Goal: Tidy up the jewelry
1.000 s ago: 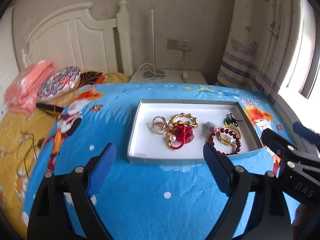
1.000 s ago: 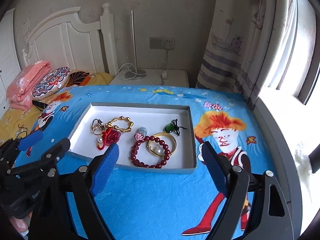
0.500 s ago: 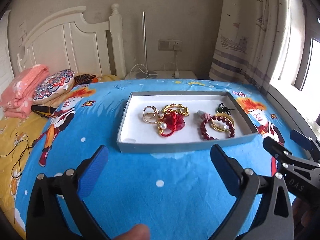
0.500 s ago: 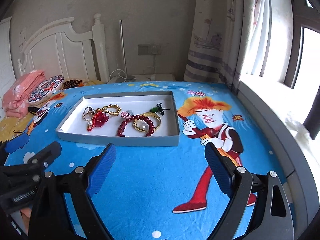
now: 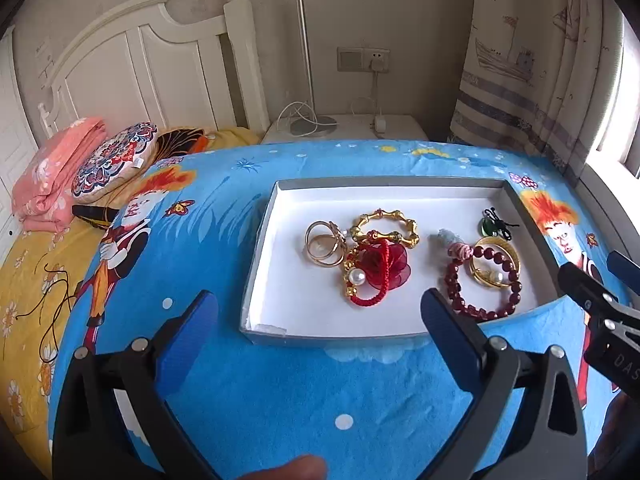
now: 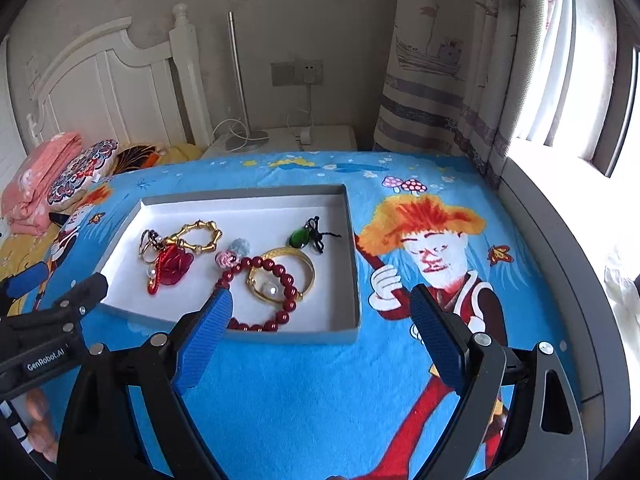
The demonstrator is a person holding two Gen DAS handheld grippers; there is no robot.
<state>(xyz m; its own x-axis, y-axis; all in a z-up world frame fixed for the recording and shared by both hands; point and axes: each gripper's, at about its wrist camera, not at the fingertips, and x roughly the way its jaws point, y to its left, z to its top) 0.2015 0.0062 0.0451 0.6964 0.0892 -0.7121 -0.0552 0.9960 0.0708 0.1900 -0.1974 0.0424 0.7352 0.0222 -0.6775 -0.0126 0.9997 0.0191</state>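
Note:
A shallow grey tray (image 5: 332, 338) with a white floor lies on the blue cartoon cloth (image 5: 280, 396). It holds gold rings (image 5: 325, 245), a gold bamboo bracelet (image 5: 386, 226), a red flower with cord and pearl (image 5: 376, 270), a dark red bead bracelet (image 6: 280, 276), a gold bangle (image 6: 304, 264) and a green pendant (image 6: 299, 237). My left gripper (image 5: 318, 304) hovers open over the tray's near left part, with nothing between its blue pads. My right gripper (image 6: 320, 294) hangs open over the tray's near right corner (image 6: 354, 332), also empty.
A patterned cushion (image 5: 114, 160) and a folded pink blanket (image 5: 52, 172) lie at the far left by the white headboard (image 5: 160, 72). Behind the bed stands a nightstand (image 5: 348, 130) with a lamp and cables. A curtain (image 6: 460, 80) and window ledge (image 6: 560, 248) border the right.
Both grippers drew back from the tray, then came forward and down toward it again, so it looks larger now. The left jaws widened a little. The jewelry has not moved.

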